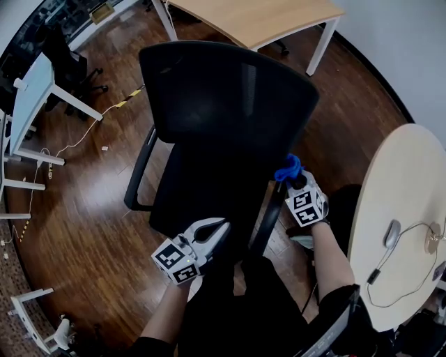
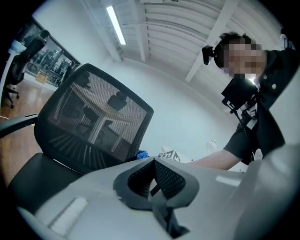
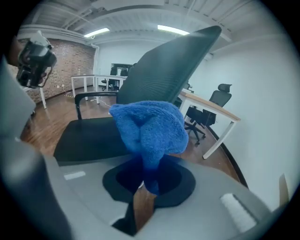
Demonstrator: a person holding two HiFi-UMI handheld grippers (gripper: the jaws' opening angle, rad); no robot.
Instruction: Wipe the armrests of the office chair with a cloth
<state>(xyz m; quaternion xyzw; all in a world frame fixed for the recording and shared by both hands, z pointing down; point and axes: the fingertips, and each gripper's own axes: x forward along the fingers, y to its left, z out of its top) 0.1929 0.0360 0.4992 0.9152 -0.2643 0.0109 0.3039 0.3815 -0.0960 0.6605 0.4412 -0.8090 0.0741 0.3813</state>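
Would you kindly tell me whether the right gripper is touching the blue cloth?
Touching. The right gripper view shows the blue cloth pinched in the jaws of the right gripper, its bunched end sticking out beyond them.

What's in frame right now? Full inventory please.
office chair: 1, black, mesh back, centre
armrests: 2, black, one on each side of the seat
cloth: 1, blue, bunched, at the armrest nearer the round table
desk: 1, light wood top, white legs, behind the chair
round table: 1, light wood, person's right
mouse: 1, grey, corded, on the round table
side table: 1, pale top, far left
second chair: 1, black, by the desk
floor: dark wood
left gripper: white, jaws together, empty, over the seat front
right gripper: jaws shut on the cloth
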